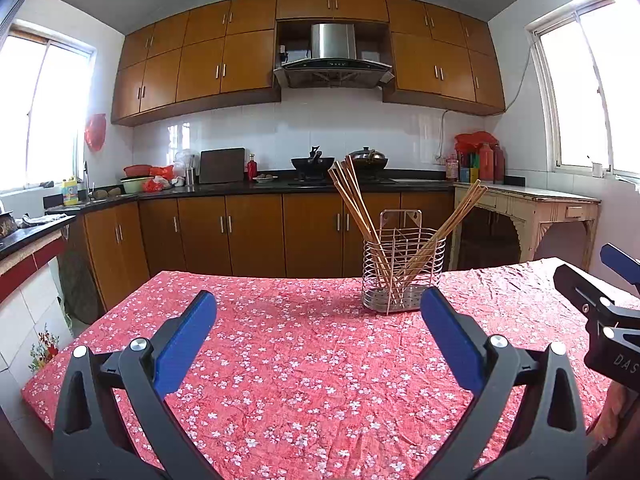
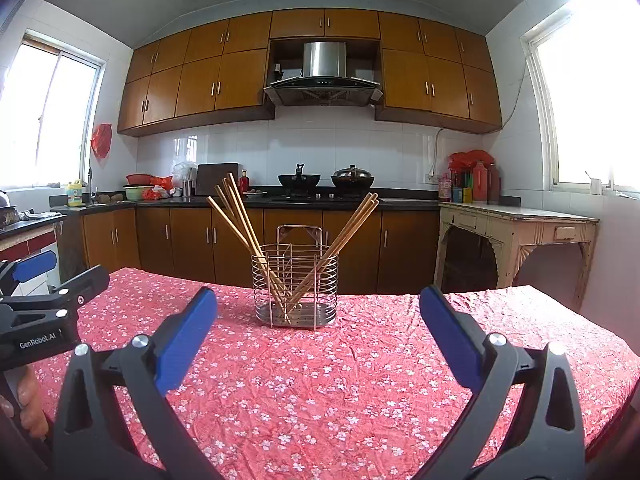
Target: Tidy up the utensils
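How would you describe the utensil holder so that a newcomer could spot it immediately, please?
Start at the table with the red floral cloth. The wire utensil holder stands alone near its far edge, a shiny metal basket. Wooden chopsticks fan out of it to both sides; nothing else lies on the cloth.

A home kitchen is showing here: wooden cabinets (image 2: pixel 208 84) are lining the wall, a range hood (image 2: pixel 323 80) is hanging over a stove with a wok (image 2: pixel 299 180) and a lidded pan (image 2: pixel 353 178), and a sink (image 1: pixel 86 200) is sitting beneath a window (image 1: pixel 40 112).
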The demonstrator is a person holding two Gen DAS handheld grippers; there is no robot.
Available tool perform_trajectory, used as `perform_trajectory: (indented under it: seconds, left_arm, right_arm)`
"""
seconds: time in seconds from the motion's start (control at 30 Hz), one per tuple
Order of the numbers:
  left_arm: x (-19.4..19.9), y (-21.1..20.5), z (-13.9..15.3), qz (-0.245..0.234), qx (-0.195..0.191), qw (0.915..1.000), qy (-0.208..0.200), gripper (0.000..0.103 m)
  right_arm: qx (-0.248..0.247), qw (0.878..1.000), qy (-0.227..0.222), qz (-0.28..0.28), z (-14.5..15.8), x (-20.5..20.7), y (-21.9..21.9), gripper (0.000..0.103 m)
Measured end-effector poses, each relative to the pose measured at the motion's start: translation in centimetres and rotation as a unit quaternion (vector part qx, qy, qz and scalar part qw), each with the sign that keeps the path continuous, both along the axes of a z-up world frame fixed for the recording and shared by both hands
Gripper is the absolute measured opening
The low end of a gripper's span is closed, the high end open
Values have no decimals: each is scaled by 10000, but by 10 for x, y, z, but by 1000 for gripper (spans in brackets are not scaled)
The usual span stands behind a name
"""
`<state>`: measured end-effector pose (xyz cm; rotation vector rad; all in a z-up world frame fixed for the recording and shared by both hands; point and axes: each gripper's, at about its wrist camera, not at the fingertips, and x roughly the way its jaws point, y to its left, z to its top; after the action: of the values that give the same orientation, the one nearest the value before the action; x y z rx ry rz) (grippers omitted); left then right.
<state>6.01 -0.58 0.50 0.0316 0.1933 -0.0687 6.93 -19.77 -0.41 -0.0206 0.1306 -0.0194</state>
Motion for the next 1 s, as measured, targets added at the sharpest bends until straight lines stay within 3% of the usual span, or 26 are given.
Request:
perform_trajectory:
  seconds: [1.0]
  left_arm:
    - [1,0,-1,7,6,10000,39,101]
  right_arm:
    - [96,9999,41,-51,-2,1,-3,99]
